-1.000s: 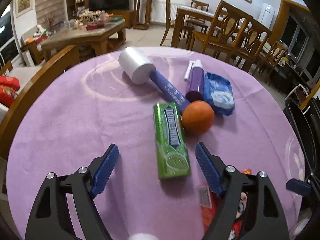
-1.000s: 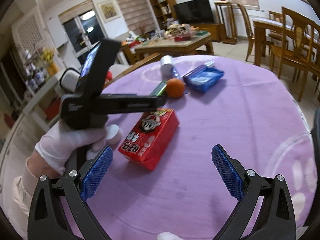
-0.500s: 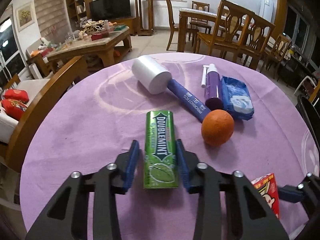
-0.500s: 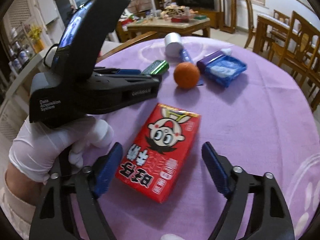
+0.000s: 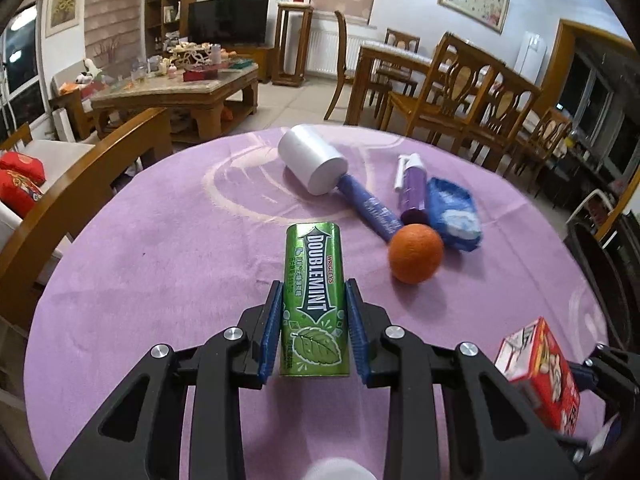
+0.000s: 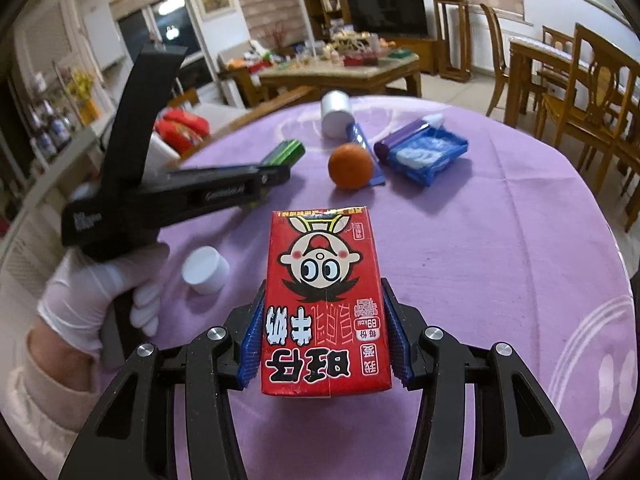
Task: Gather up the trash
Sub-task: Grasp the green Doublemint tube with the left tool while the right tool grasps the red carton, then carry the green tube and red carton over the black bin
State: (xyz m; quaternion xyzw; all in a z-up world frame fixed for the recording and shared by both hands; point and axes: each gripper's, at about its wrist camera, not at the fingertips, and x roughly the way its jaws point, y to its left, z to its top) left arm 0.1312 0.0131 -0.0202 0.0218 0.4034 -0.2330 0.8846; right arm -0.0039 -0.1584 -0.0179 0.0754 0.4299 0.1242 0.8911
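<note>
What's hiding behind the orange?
Behind the orange lie a blue tube, a purple bottle and a blue packet. The tube's end is covered.

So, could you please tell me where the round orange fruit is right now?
The round orange fruit lies on the purple tablecloth, right of the green gum pack in the left wrist view, touching the blue tube.

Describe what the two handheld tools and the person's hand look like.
Both tools, left tool and right tool, have black skeletal frames with triangular cut-outs, silver bolts and blue ribbed pads. Seen side-on, the left one has a black body with white lettering and a raised angled block. The left hand wears a white glove above a cream sleeve.
</note>
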